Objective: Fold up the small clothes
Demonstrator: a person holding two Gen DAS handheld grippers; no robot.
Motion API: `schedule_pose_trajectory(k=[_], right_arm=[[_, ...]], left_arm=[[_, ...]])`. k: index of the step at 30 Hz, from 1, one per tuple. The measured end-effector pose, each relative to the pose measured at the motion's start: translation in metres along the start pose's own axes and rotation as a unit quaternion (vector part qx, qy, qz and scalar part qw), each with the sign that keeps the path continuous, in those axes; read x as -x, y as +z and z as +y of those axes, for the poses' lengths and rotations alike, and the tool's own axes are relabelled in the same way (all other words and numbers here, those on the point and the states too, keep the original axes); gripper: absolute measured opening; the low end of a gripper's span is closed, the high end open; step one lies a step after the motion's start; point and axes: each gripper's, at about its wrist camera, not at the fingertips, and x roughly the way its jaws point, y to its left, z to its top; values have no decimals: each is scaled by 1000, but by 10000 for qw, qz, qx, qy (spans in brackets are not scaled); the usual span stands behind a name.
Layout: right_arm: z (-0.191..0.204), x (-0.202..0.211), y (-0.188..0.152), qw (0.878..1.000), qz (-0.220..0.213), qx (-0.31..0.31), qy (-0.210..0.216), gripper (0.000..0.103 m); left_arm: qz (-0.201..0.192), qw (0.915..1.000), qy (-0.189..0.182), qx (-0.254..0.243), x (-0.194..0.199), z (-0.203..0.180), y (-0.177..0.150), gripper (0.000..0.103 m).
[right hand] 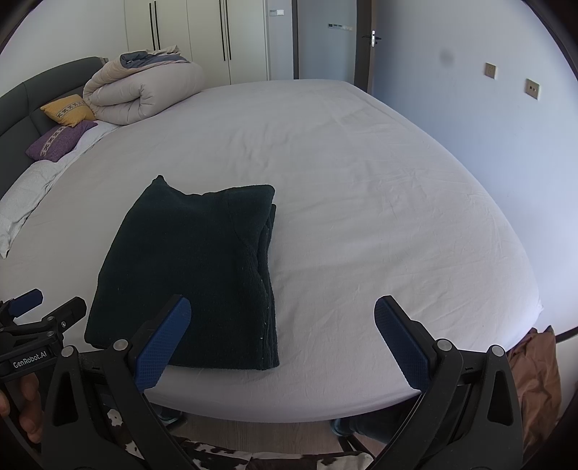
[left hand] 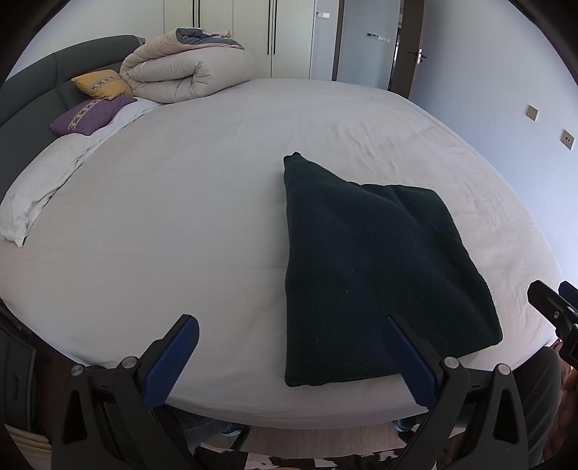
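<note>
A dark green knitted garment (left hand: 375, 267) lies folded into a flat stack near the front edge of the white bed (left hand: 180, 202); the right wrist view shows the garment (right hand: 195, 274) left of centre with layered edges on its right side. My left gripper (left hand: 289, 336) is open, held above the bed's front edge, its right finger over the garment's near part. My right gripper (right hand: 281, 318) is open too, its left finger over the garment's near right corner. Neither holds anything. Each gripper shows at the edge of the other's view.
A rolled beige duvet (left hand: 184, 68), a yellow cushion (left hand: 103, 85) and a purple cushion (left hand: 90, 114) sit at the headboard end, far left. A white pillow (left hand: 32, 188) lies along the left edge. Wardrobe doors (right hand: 202, 32) and a door stand behind. A wall runs on the right.
</note>
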Motion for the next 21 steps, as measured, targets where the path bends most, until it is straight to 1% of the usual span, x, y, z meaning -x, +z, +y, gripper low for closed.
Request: schedule_pose_trajectory(k=[21], right_arm=[[5,-1,-3,10000,12,-3,-11,103]], left_arm=[[42,10000,-3,11,-1,1,-3,103]])
